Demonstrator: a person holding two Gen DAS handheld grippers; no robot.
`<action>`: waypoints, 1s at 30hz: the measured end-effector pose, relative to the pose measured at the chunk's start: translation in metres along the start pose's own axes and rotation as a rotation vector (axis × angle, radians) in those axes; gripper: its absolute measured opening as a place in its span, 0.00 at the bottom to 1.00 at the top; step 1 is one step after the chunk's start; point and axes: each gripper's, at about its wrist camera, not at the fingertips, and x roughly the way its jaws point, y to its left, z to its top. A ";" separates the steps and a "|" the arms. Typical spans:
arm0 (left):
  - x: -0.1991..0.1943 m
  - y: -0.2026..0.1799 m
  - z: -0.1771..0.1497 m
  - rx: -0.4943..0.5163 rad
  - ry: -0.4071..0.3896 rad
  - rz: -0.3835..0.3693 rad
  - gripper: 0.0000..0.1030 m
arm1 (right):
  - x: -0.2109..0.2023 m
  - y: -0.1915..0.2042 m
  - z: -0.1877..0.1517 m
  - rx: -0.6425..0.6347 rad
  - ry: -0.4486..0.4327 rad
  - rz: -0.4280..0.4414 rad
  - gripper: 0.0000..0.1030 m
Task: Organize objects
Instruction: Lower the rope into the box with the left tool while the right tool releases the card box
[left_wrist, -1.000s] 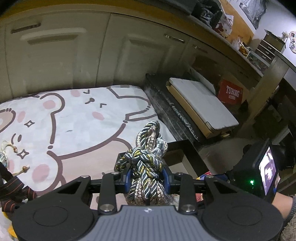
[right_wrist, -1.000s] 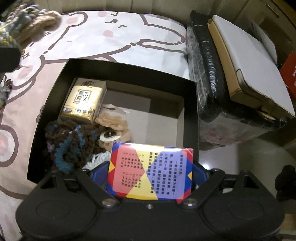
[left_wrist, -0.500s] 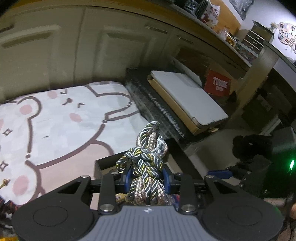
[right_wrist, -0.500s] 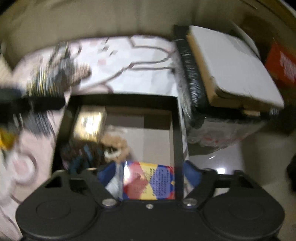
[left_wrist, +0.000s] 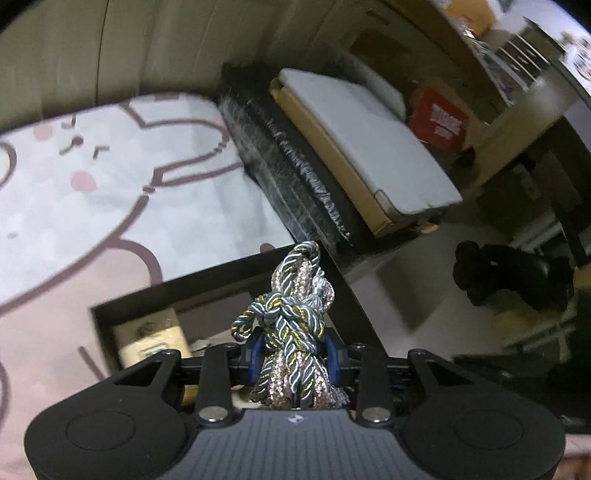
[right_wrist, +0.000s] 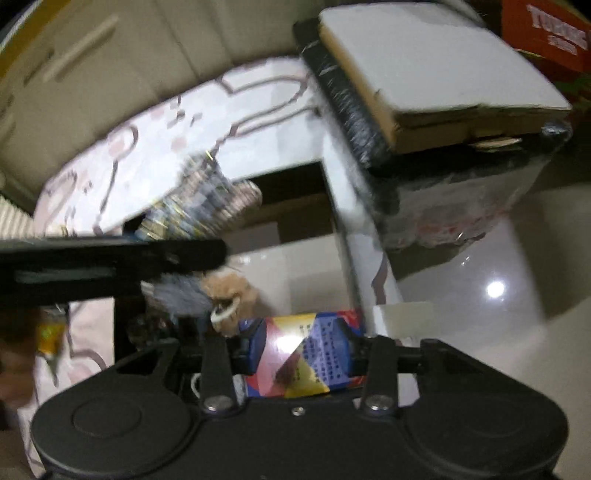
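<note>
**Black Box Partly Filled; Two Items in Transit**

Black cardboard forms the box (left_wrist: 207, 291), which sits on the patterned bed sheet (left_wrist: 110, 192). A yellow packet (left_wrist: 147, 336) and a beige fluffy item (right_wrist: 229, 291) already lie inside.

Left gripper (left_wrist: 293, 350): fingers nearly closed, clamped on a knotted bundle of grey, gold and pink cord (left_wrist: 295, 325), held above the box opening.

Right gripper (right_wrist: 303, 354): jaws closing, with a colourful printed card pack (right_wrist: 306, 354) between them, held over the near corner of the box.

Judged status: partly done. Remaining: place the cord and the pack inside. Other loose items cannot be confirmed.
</note>
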 end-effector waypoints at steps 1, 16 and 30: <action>0.005 0.001 0.001 -0.030 0.005 -0.007 0.33 | -0.003 -0.001 -0.001 0.001 -0.009 -0.001 0.40; 0.039 0.017 0.000 -0.206 0.060 -0.044 0.26 | -0.014 -0.010 -0.005 0.008 -0.057 0.025 0.41; 0.065 -0.010 -0.010 -0.081 0.101 -0.008 0.16 | -0.017 -0.018 -0.008 -0.007 -0.060 0.015 0.41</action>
